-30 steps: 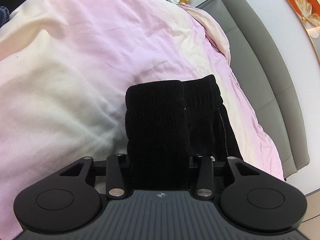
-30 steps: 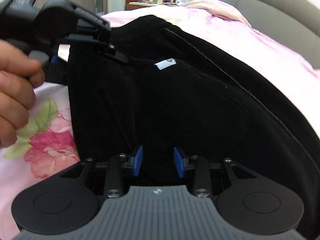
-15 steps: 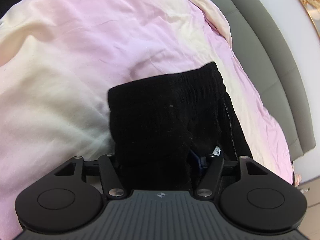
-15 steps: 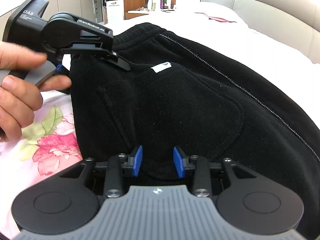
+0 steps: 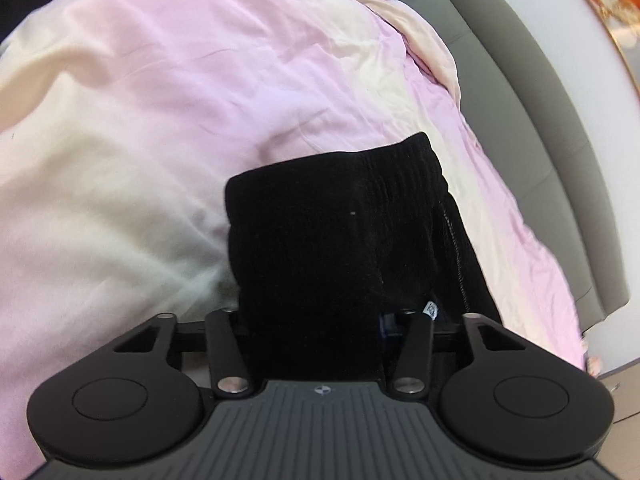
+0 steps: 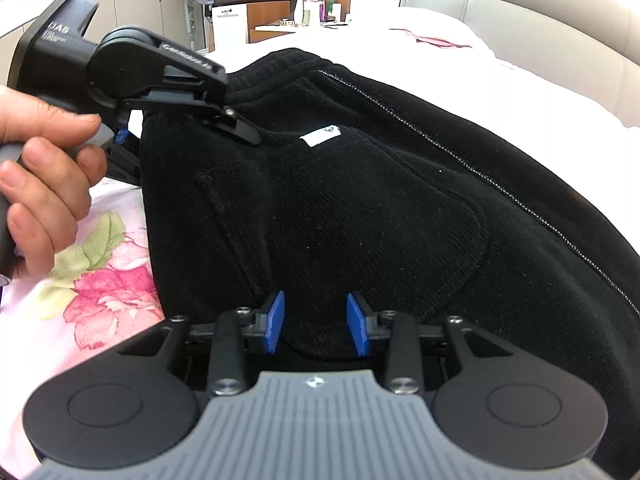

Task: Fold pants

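The black pants (image 6: 380, 208) lie on the pink bed cover (image 5: 200, 100). The left tool (image 5: 316, 332), whose jaws have just been closing, pinches the bunched waistband end. The right tool (image 6: 316, 324) grips a fold of the dark fabric between its blue pads (image 6: 274, 322), partly spread.

Bedroom: bed (image 5: 240, 80), padded headboard (image 5: 540, 140)
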A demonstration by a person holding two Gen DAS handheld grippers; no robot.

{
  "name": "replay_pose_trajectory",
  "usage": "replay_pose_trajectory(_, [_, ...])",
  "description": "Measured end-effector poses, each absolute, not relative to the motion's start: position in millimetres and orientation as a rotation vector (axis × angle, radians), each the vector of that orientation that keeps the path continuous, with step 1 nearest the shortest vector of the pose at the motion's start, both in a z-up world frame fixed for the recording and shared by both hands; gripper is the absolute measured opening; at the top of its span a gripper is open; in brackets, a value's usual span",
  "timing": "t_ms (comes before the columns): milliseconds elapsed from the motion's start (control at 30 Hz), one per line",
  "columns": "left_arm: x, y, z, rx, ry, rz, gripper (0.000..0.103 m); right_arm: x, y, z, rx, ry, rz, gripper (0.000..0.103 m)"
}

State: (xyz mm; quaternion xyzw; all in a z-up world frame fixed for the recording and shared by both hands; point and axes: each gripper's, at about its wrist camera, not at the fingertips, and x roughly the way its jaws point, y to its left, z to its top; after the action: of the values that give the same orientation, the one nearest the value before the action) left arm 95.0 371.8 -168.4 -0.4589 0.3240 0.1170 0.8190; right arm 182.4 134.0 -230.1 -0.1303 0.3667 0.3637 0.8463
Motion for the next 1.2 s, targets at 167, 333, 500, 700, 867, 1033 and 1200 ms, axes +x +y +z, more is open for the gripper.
replay_pose_trajectory(167, [98.5,352.5,-149.7,-0.819,0.684,0.277,0.045,181.1,133.4,-230.9,-0.275,0.769,0.764,0.032])
replay_pose_trajectory(333, [99.0,333.9,-127.1,-0.677,0.673,0.266,0.043,178.2,127.2,-225.2,-0.247,0.759,0.76,0.032])
replay_pose_trajectory(500, [95.3,310.5,-100.0,-0.56,0.646,0.239,0.041,170.6,106.7,-211.6,-0.173,0.746,0.759,0.032])
replay_pose_trajectory(700, [87.2,264.8,-70.2,-0.36,0.607,0.2,0.041,154.7,58.3,-192.3,-0.064,0.719,0.752,0.032])
replay_pose_trajectory(867, [84.0,203.8,-56.0,-0.065,0.572,0.161,0.041,136.5,9.9,-177.6,-0.068,0.677,0.778,0.033])
replay_pose_trajectory(1033, [91.3,140.9,-53.7,0.175,0.538,0.137,0.041,126.4,-31.2,-175.1,-0.094,0.679,0.744,0.035])
replay_pose_trajectory(1200, [94.9,79.6,-70.7,0.417,0.521,0.077,0.041,122.3,-64.7,-182.9,-0.055,0.704,0.657,0.038])
